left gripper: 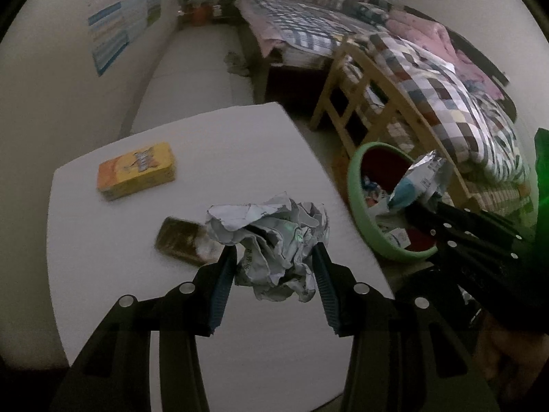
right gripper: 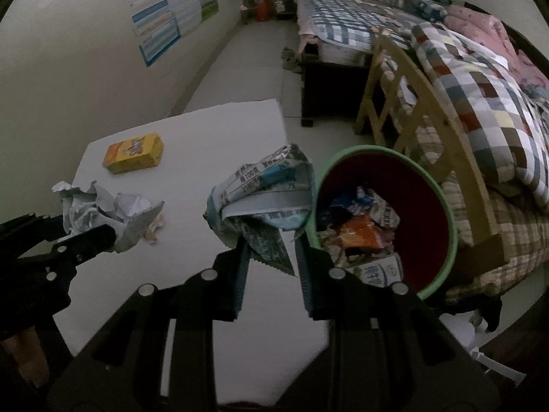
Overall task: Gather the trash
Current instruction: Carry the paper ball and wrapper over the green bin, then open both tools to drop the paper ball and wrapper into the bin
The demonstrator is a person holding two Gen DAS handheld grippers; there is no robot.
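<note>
My left gripper [left gripper: 274,250] is shut on a crumpled paper ball [left gripper: 274,240] and holds it above the white table [left gripper: 240,144]; the ball also shows in the right wrist view [right gripper: 103,209]. My right gripper [right gripper: 271,240] is shut on a crumpled blue and silver wrapper [right gripper: 264,189] near the table's right edge, next to the green-rimmed trash bin [right gripper: 449,213]. In the left wrist view the wrapper [left gripper: 422,178] is over the bin [left gripper: 357,192]. The bin holds several wrappers [right gripper: 360,226].
A yellow box [left gripper: 137,171] lies at the table's far left. A brown packet [left gripper: 182,240] lies on the table behind the paper ball. A wooden chair [left gripper: 360,103] and beds with checked quilts [left gripper: 446,86] stand to the right beyond the bin.
</note>
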